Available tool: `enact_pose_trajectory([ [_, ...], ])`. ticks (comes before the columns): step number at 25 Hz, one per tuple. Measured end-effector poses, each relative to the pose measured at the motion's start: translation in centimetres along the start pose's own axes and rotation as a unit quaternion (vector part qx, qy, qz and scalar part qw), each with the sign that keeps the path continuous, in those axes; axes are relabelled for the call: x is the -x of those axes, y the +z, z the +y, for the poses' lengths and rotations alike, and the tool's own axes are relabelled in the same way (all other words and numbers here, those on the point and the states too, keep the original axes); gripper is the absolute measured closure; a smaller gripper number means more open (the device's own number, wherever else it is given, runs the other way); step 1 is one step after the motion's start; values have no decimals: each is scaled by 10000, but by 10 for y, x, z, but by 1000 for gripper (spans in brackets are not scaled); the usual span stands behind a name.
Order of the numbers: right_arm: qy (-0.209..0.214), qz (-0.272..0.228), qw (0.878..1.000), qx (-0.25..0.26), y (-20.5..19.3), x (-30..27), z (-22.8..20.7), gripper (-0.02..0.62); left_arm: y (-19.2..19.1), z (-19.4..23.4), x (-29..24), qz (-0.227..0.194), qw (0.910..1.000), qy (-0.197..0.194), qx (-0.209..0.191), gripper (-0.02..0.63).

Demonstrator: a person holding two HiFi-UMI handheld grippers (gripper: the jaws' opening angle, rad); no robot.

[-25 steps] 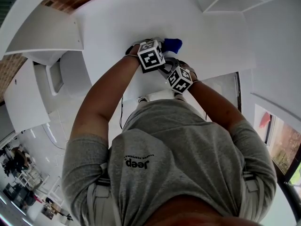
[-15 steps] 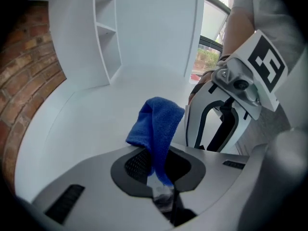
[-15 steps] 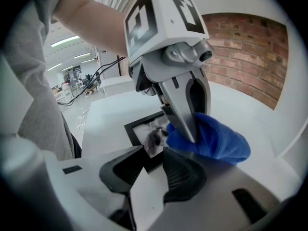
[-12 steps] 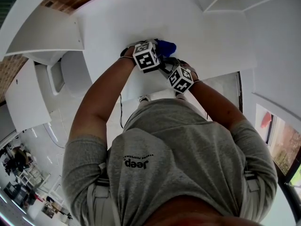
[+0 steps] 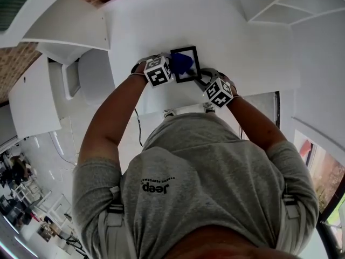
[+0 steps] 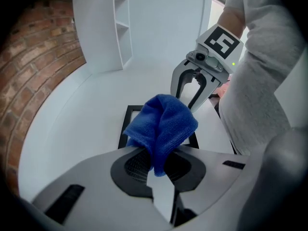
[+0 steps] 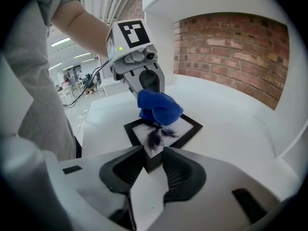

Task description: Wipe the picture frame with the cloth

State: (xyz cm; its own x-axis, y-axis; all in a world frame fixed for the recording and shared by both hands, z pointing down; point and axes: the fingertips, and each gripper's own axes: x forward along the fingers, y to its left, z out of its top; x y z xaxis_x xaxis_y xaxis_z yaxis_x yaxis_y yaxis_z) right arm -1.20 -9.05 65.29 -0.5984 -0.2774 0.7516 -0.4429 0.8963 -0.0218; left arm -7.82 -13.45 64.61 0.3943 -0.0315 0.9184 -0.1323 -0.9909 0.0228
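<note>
Two grippers are working just past your chest, both at your twelve o'clock over the white table [image 5: 140,20]. Nearest to you, your grey shirt [image 5: 210,182] is filling the lower part of the head view, with your bare forearms reaching forward from it. The right gripper [image 7: 154,160] is standing narrowed, its jaws closing on the nearest corner of the picture frame [image 7: 190,129], so it is gripping that black corner between its pads; in the head view this is the frame's five o'clock corner. The frame is lying flat on the table, black-edged, with a pale print that is showing a dark feathery mark. The left gripper [image 6: 156,163] is coming in from the frame's nine o'clock side, its jaws pinching a bunched fold of the blue cloth [image 6: 162,124], and the rest of the cloth is bulging out past the jaw tips. The cloth is hanging over the middle of the frame's print, and whether it is pressing on the surface I cannot tell. The two grippers are sitting close together, facing each other across the frame without touching. Farther off, at about eleven o'clock in the left gripper view, a white shelf unit [image 6: 122,28] is standing on the table, and a brick wall [image 6: 41,57] is curving round at nine o'clock beyond it.
</note>
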Motion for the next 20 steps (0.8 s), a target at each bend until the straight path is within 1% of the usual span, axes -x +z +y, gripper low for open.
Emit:
enact_pose_trajectory([
  [4, 2, 21, 10000, 19, 0, 0, 0, 474, -6, -2, 4, 40, 10000, 51, -31, 549],
  [13, -31, 28, 10000, 68, 1, -1, 2, 474, -13, -3, 6, 10, 9999, 110, 88, 549],
  [17, -220, 54, 9997, 64, 1, -1, 3, 477, -13, -4, 4, 32, 9999, 106, 64, 549],
  [20, -416, 60, 9991, -30, 1, -1, 5, 503, -14, -3, 3, 72, 9999, 97, 36, 549],
])
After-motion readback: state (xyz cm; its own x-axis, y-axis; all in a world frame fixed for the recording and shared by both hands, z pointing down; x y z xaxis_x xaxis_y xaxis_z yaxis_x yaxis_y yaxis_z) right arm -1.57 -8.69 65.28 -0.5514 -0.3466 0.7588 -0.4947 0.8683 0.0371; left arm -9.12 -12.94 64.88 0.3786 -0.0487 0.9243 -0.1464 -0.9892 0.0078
